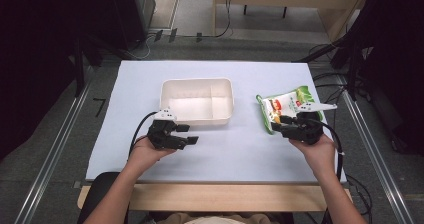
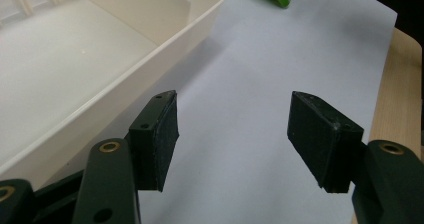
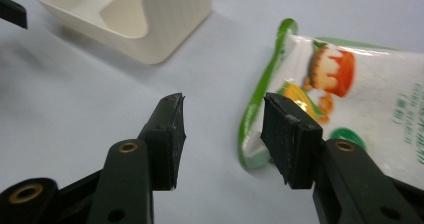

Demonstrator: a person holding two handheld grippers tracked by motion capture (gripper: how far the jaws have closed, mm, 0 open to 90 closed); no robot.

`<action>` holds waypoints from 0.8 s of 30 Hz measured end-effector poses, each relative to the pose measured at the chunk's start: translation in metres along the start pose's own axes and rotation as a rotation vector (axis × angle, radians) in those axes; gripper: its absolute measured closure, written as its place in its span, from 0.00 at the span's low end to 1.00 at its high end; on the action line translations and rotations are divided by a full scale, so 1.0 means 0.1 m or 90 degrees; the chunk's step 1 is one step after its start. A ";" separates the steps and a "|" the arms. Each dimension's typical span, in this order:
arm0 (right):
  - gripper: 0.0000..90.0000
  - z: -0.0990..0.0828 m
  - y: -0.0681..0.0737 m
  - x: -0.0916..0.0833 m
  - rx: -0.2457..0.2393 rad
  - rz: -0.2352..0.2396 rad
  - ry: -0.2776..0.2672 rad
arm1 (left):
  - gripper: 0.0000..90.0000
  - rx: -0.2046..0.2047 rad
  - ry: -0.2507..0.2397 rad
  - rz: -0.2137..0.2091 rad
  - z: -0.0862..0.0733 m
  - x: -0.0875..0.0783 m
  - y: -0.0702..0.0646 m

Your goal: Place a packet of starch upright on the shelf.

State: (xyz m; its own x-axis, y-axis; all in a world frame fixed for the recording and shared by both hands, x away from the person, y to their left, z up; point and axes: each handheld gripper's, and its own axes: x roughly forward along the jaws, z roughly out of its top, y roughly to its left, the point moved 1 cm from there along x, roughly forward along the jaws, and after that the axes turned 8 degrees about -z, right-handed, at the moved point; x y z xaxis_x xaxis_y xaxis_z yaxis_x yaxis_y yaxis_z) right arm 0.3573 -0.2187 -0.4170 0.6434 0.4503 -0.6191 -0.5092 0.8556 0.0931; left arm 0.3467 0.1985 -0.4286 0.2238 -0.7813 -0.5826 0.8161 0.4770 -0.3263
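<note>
Two grippers low over table: right gripper [image 3: 222, 139] jaws apart, nothing between, at near green-edged corner of snack bag [image 3: 350, 99], flat right of white divided tray [image 1: 197, 101]; straddle corner edge before closing. Left gripper [image 2: 235, 141] wide, empty, beside tray

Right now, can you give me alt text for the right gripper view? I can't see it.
The right gripper has its jaws open at the green edge of a snack bag lying on the white table, gripping nothing. A cream tray sits beyond.
</note>
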 end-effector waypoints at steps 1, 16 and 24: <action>0.60 -0.01 -0.02 -0.02 0.004 -0.008 -0.001 | 0.42 0.000 0.000 0.000 0.00 0.00 0.00; 0.91 -0.25 -0.44 -0.02 0.075 -0.071 0.025 | 0.42 0.010 0.003 -0.014 0.06 0.08 -0.01; 1.00 -0.34 -0.61 0.10 0.104 -0.089 0.061 | 0.43 0.013 0.005 -0.011 0.06 0.08 -0.02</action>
State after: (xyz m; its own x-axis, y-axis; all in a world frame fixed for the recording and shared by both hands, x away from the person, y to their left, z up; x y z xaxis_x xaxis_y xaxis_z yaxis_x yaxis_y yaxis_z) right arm 0.3750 -0.2748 -0.4557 0.6397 0.3051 -0.7055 -0.3153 0.9412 0.1211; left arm 0.3498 0.1890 -0.4278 0.2059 -0.7857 -0.5833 0.8307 0.4554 -0.3202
